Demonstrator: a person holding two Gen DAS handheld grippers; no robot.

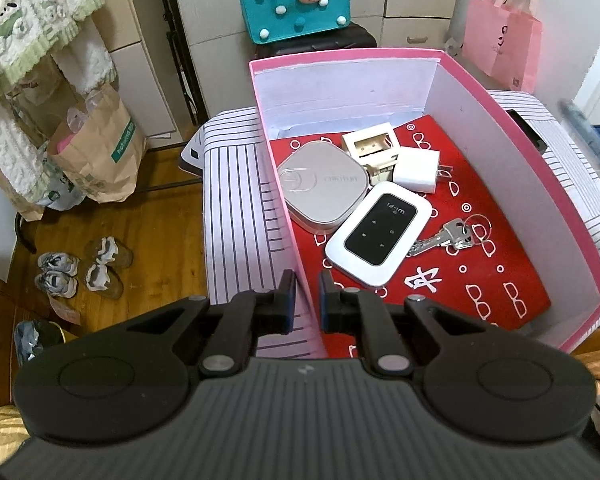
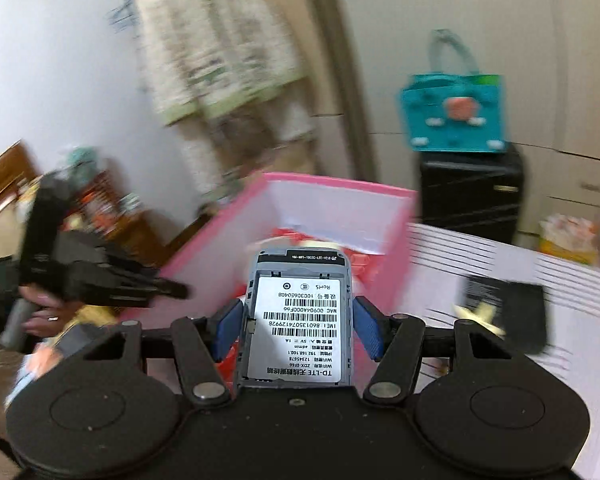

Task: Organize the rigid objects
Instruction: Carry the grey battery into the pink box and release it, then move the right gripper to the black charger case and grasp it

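My right gripper (image 2: 298, 326) clamps a gray router back shell (image 2: 298, 320) above the pink box (image 2: 216, 236); my left gripper (image 1: 304, 300) pinches the box's near wall (image 1: 288, 216). Only the shell's edges are pinched, so moving fast could let it twist free.

The right gripper (image 2: 298, 326) holds a grey, backless pocket router (image 2: 298, 320) with its white barcode label facing up, blue-padded jaws pressed to its sides. Beyond it stands an open pink cardboard box (image 2: 336, 190) on a striped cloth (image 2: 480, 252). To the left, a hand (image 2: 40, 312) grips the other black gripper (image 2: 112, 280).
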